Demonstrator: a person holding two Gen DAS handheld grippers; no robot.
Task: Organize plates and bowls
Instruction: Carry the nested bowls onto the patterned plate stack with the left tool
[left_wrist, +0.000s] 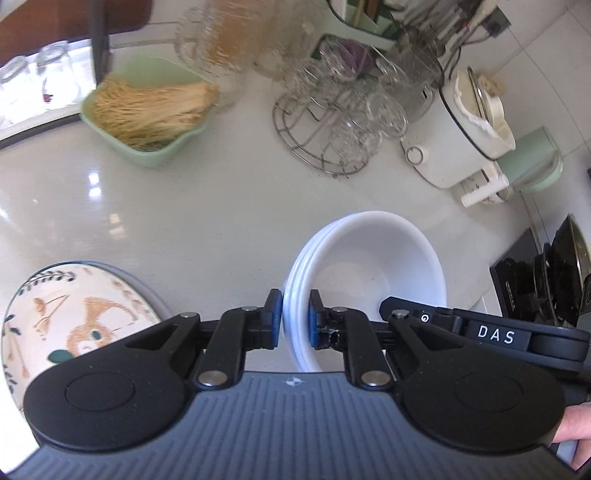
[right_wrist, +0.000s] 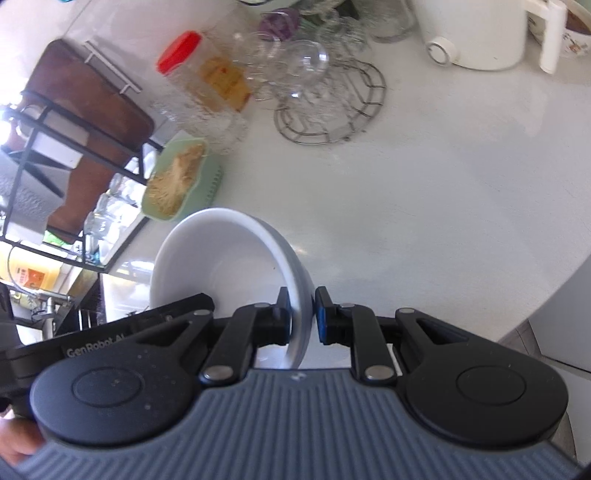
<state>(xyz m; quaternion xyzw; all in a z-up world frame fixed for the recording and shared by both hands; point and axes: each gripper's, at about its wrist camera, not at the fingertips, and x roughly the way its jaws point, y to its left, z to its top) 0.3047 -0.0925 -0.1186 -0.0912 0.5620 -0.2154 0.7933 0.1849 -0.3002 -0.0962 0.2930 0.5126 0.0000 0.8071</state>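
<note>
A stack of white bowls is held above the pale counter between both grippers. My left gripper is shut on the stack's left rim. My right gripper is shut on the opposite rim of the white bowls; its body also shows in the left wrist view. A plate with a fox and leaf pattern lies on the counter at the lower left of the left wrist view, partly hidden by the gripper body.
A green basket of dry noodles stands at the back left. A wire rack of glass cups and a white cooker stand behind. A red-lidded jar and a black shelf frame are left. A stove is at the right.
</note>
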